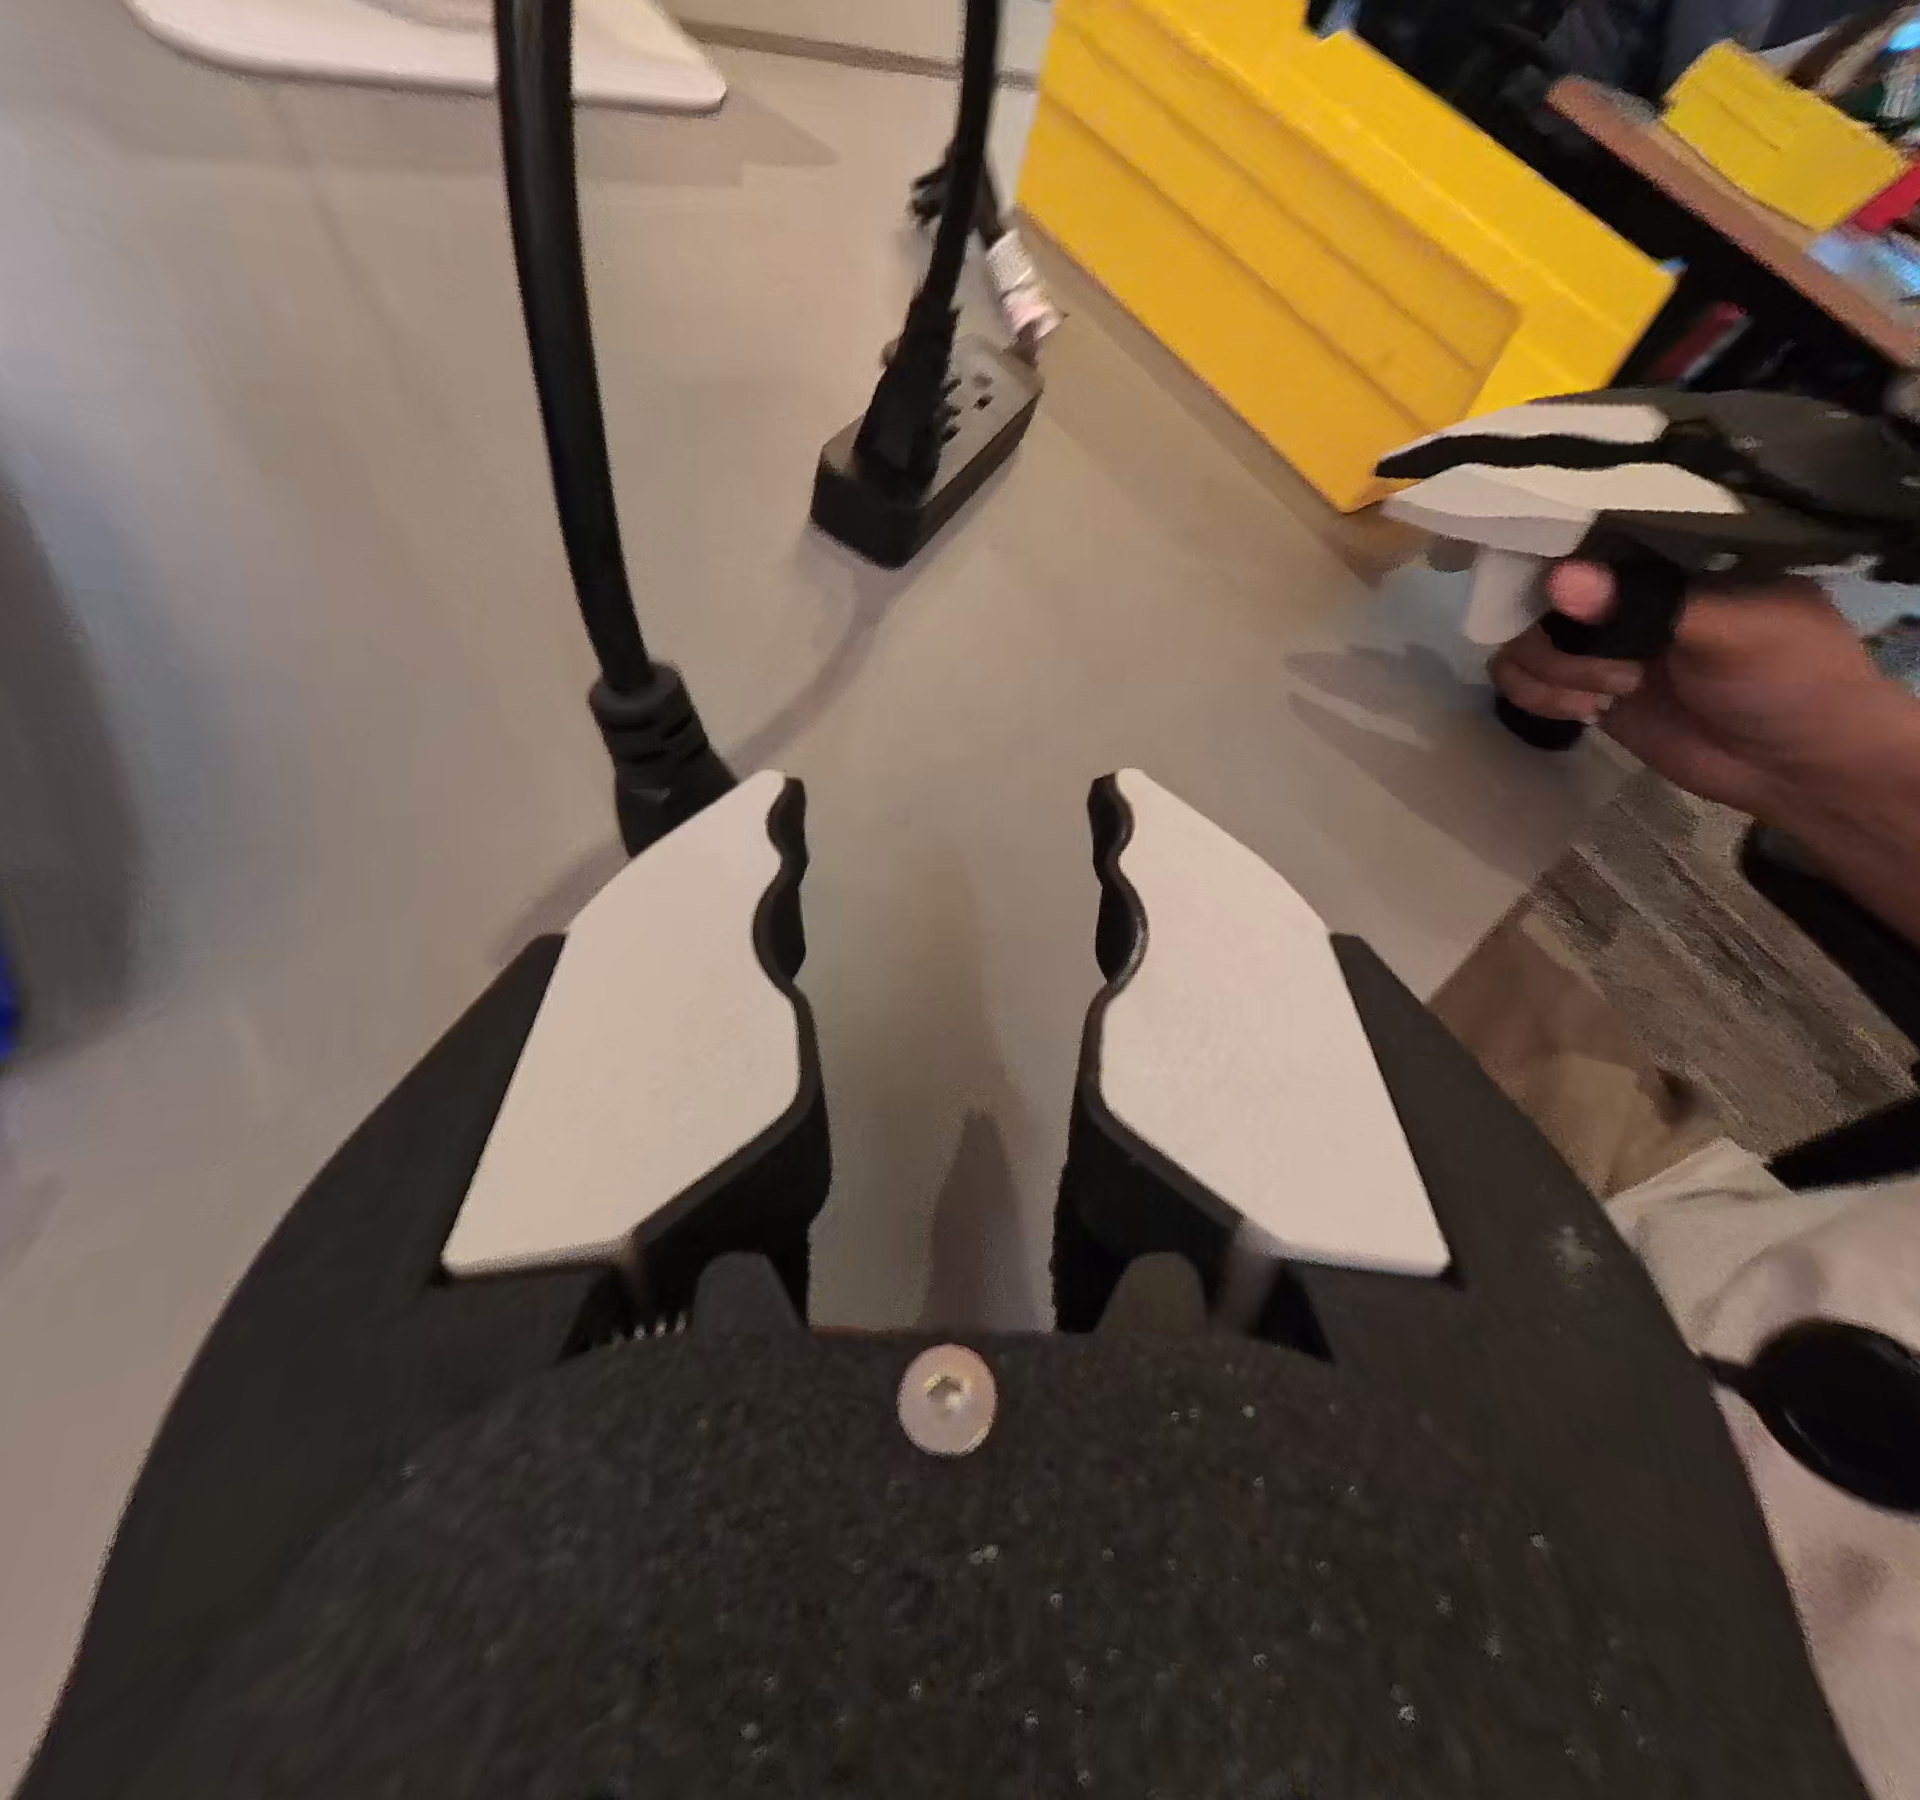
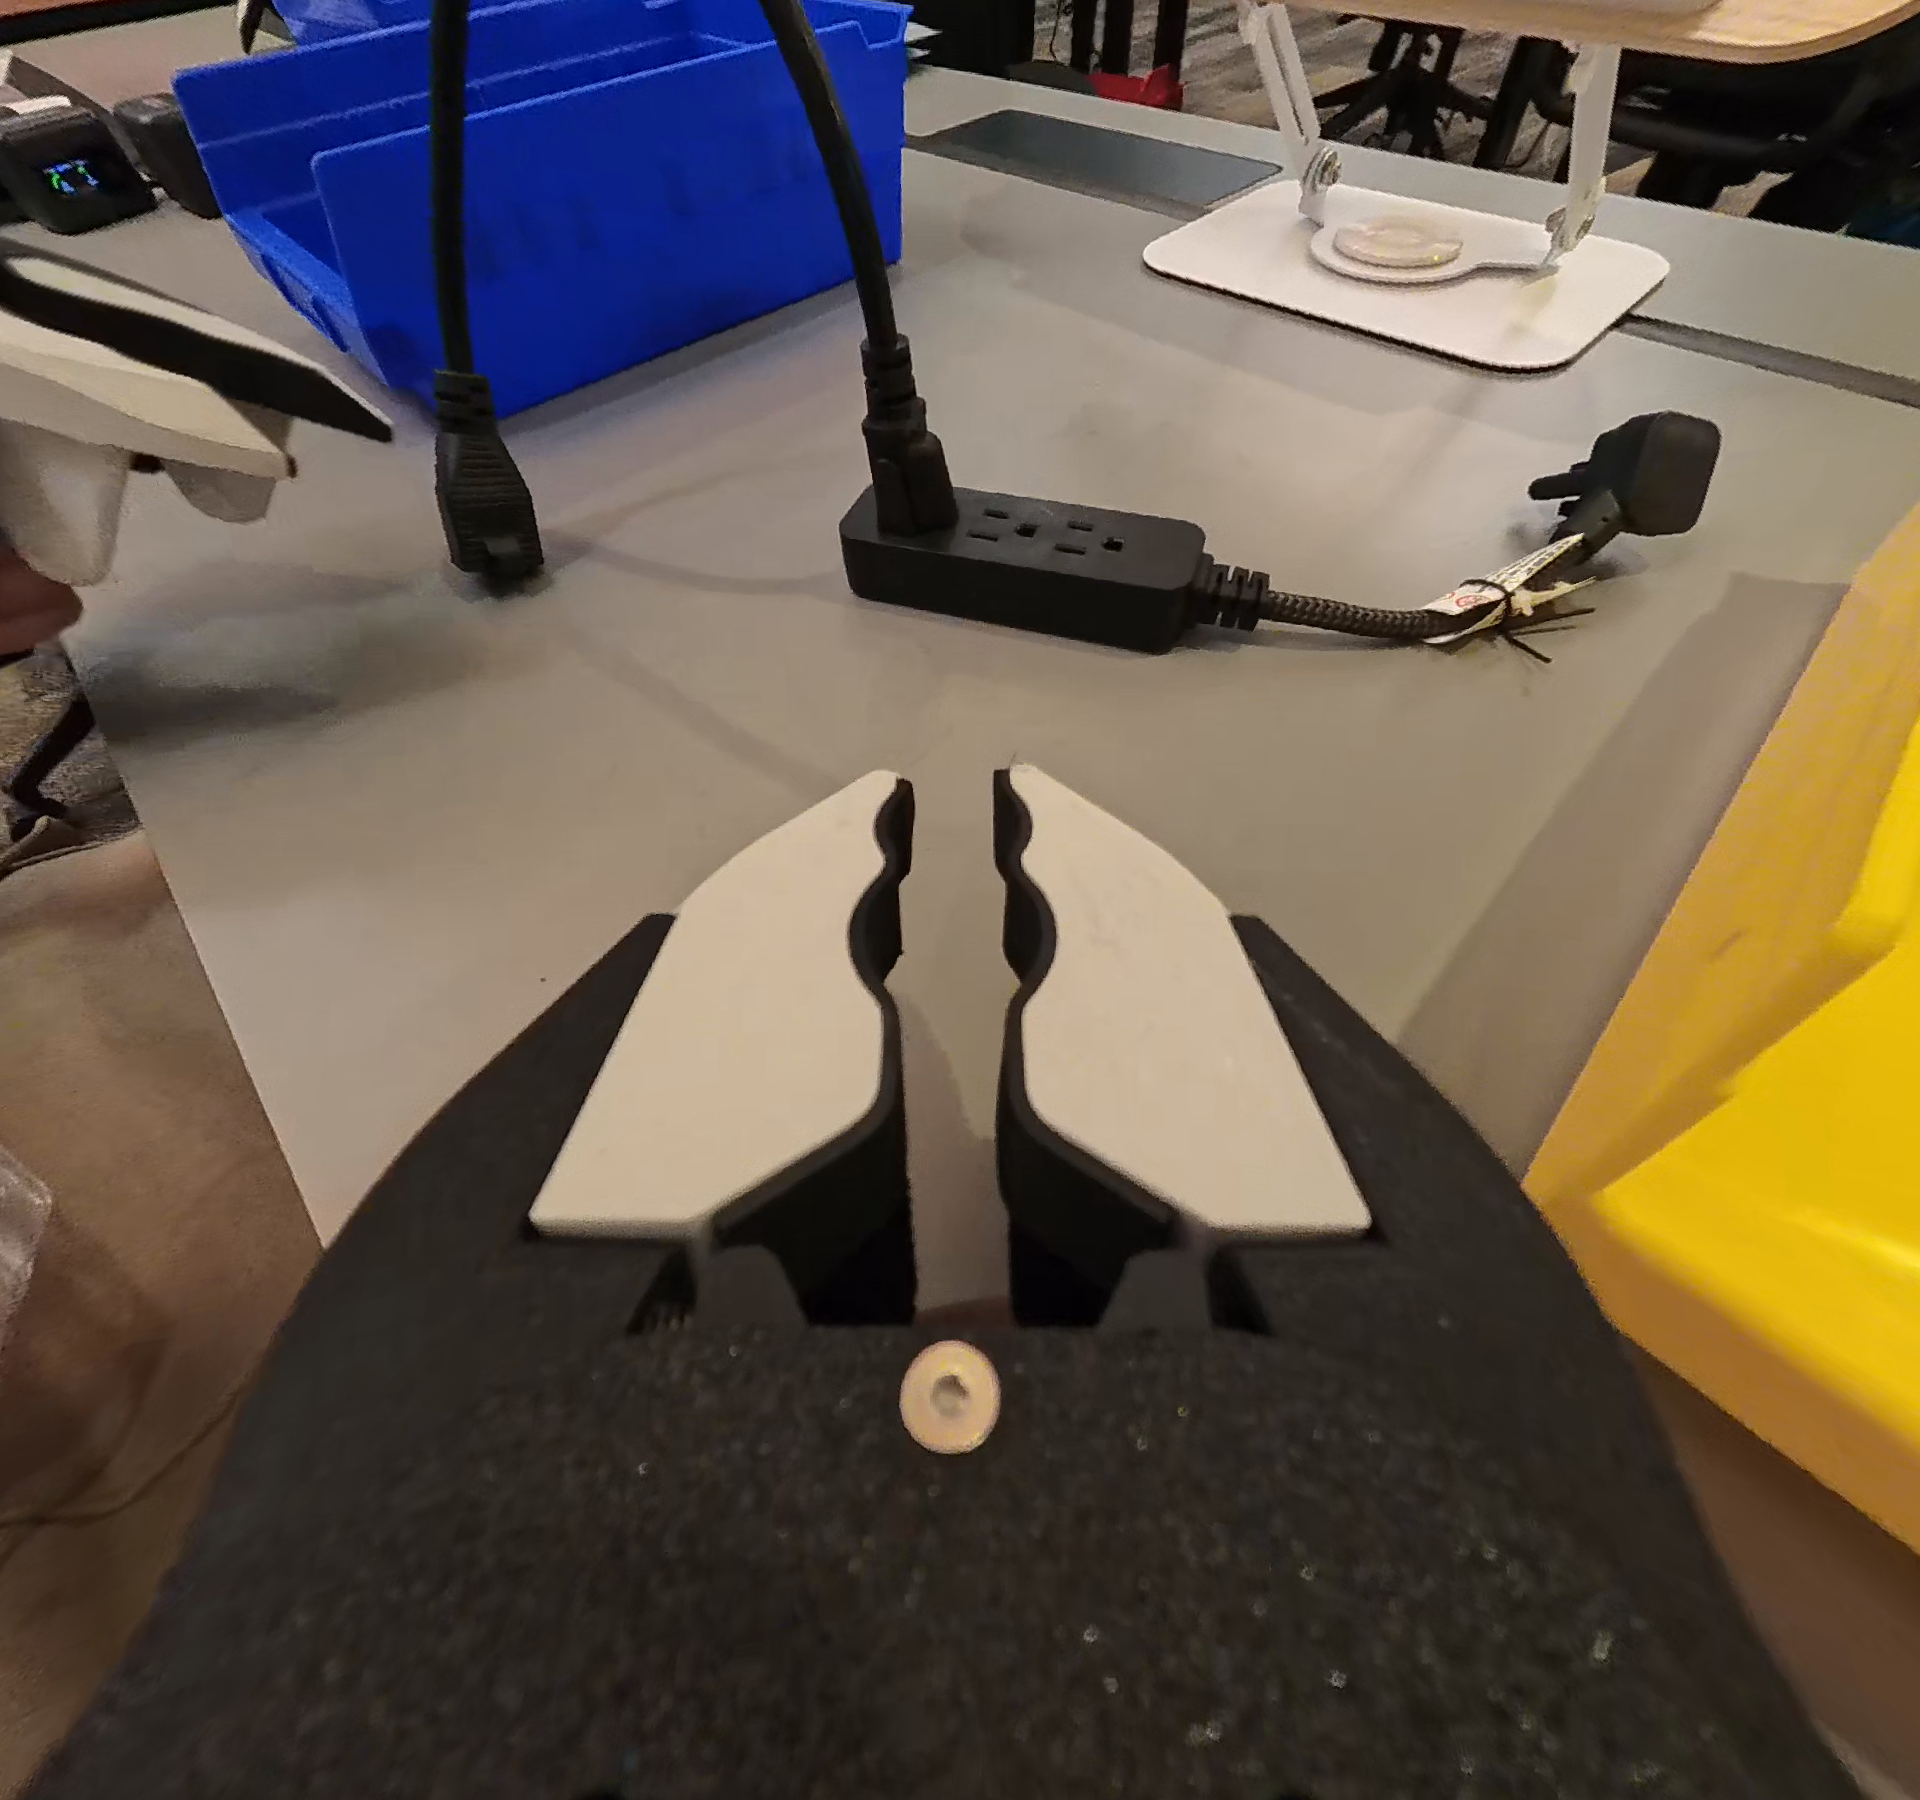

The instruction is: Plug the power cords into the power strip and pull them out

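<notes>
A black power strip point(image 2: 1023, 555) lies on the grey table point(image 2: 623, 815); it also shows in the left wrist view point(image 1: 925, 472). One black plug point(image 2: 909, 462) stands in its left-end outlet, also seen in the left wrist view point(image 1: 914, 379). A second black cord end point(image 2: 488, 514) rests its tip on the table left of the strip, unplugged. In the left wrist view this cord end point(image 1: 655, 763) is just beside my left finger. My left gripper point(image 1: 948, 805) is open and empty. My right gripper point(image 2: 953, 792) is empty with a narrow gap, short of the strip.
A blue bin point(image 2: 582, 192) stands behind the cords and a yellow bin point(image 2: 1766, 1023) at the right. A white stand point(image 2: 1434, 275) is at the back right. The strip's own plug point(image 2: 1642, 483) and tagged cable lie right of it. A hand holds the right gripper point(image 1: 1455, 483). Tip to tip, the grippers are about 20 cm apart. Both grippers' tips are roughly 15 cm from the black plug point(image 2: 909, 462).
</notes>
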A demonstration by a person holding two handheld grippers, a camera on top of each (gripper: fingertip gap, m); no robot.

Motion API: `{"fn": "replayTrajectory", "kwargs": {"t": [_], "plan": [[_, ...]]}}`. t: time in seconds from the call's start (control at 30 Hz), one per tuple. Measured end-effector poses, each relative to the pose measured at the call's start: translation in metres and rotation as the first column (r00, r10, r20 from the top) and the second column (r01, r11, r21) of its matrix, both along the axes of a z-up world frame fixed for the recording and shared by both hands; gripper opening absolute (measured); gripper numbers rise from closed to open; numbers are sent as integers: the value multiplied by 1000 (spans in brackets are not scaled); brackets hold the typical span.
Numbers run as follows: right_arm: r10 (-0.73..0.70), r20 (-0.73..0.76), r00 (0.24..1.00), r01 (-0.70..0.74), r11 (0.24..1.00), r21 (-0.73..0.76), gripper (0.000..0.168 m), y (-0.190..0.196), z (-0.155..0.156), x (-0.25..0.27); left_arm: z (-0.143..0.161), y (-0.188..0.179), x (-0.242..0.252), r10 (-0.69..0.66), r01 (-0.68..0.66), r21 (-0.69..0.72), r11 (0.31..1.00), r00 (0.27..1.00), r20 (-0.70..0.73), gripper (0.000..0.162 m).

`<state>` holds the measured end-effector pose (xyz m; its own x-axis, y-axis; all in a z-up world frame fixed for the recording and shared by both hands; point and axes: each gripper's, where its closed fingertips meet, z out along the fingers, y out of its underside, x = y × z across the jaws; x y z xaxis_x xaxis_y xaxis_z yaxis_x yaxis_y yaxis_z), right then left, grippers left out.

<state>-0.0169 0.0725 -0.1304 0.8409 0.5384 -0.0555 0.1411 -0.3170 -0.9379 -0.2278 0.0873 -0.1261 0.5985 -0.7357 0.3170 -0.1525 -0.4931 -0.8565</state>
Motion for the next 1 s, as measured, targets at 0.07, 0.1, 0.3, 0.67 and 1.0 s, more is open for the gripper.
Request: {"fn": "replayTrajectory", "kwargs": {"t": [0.07,0.1,0.3,0.67,1.0], "plan": [[-3,-17,1000,3,1000,-9,14,1,0,1,22,-7,-3,-100,97,72,993,994,34,52],[-4,-25,1000,3,1000,-13,14,2,0,2,32,-6,-11,-128,124,102,987,991,31,52],[-11,-60,998,10,1000,-17,14,5,2,6,71,53,-87,-163,196,190,962,971,-176,47],[4,-25,1000,-6,999,-50,14,11,-5,-2,-27,205,-185,-159,203,-45,978,588,-793,51],[0,-66,998,-6,996,-89,14,13,-7,1,-55,274,-198,-171,69,-157,985,418,-892,48]]}}
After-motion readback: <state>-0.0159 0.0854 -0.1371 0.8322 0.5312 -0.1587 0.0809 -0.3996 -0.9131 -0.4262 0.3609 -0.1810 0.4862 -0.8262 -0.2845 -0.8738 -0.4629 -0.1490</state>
